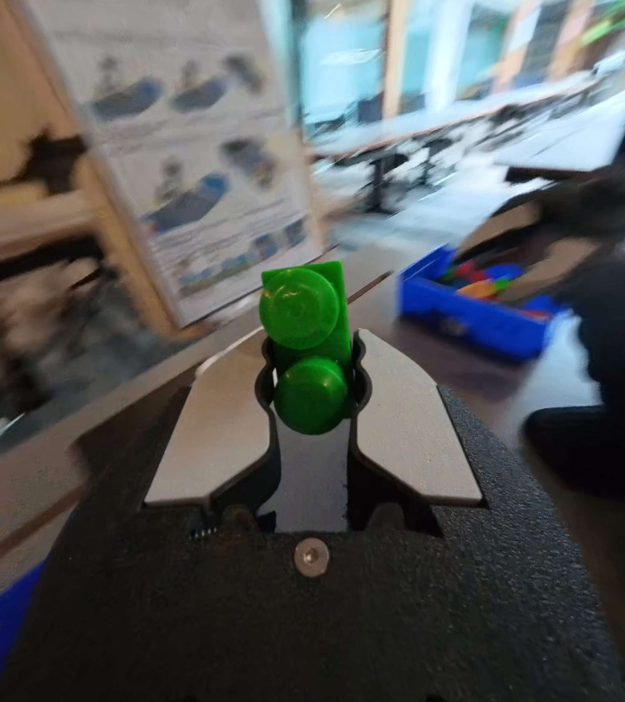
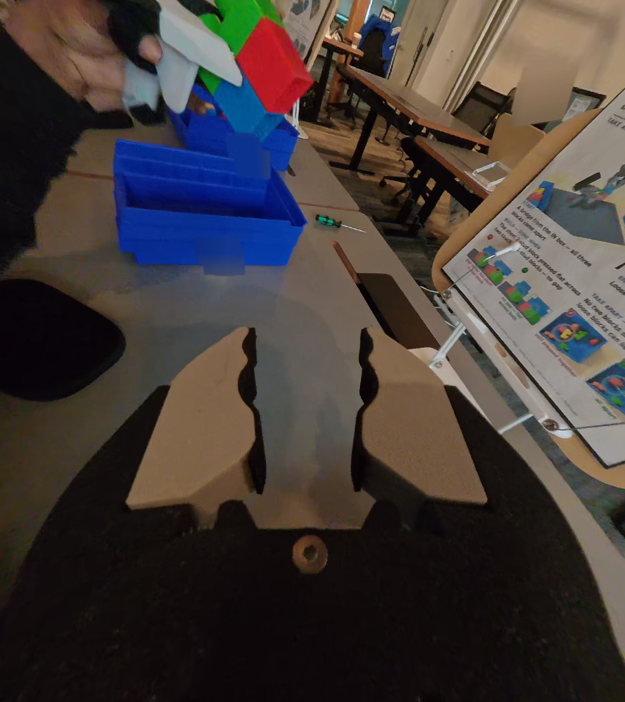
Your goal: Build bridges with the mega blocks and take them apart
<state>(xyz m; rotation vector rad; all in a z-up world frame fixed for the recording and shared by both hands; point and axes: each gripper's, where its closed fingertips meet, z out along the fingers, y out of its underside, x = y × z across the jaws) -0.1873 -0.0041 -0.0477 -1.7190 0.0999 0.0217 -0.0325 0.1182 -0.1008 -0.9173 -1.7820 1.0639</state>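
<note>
Bridge work looks to be at the take-apart stage, or just after a bridge was lifted. The left gripper (image 1: 312, 374) is clamped on a green block (image 1: 305, 334) with two round studs facing its camera. In the right wrist view that same gripper appears at upper left, raised above the desk (image 2: 303, 304), and the green block seems to be pressed onto a red block (image 2: 274, 64) and a blue block (image 2: 246, 104), so the three look joined as one bridge held in the air. How firmly they are joined I cannot tell.

The right gripper (image 2: 309, 380) hangs low over the desk with its jaws apart and nothing between them. My guess is it must come up to grasp the red or blue block and pull it off; none of the separating looks done yet.

Beyond it sit two blue bins: an empty one (image 2: 208, 235) nearer, and a farther bin (image 1: 470, 319) holding loose coloured pieces. A small green-handled screwdriver (image 2: 328, 221) lies just beside the nearer bin. An instruction board (image 2: 569, 285) leans at the right edge of the desk, close to the right gripper's side. A dark sleeve (image 2: 7, 152) fills the left, and the left wrist view is blurred apart from the gripper and block.
</note>
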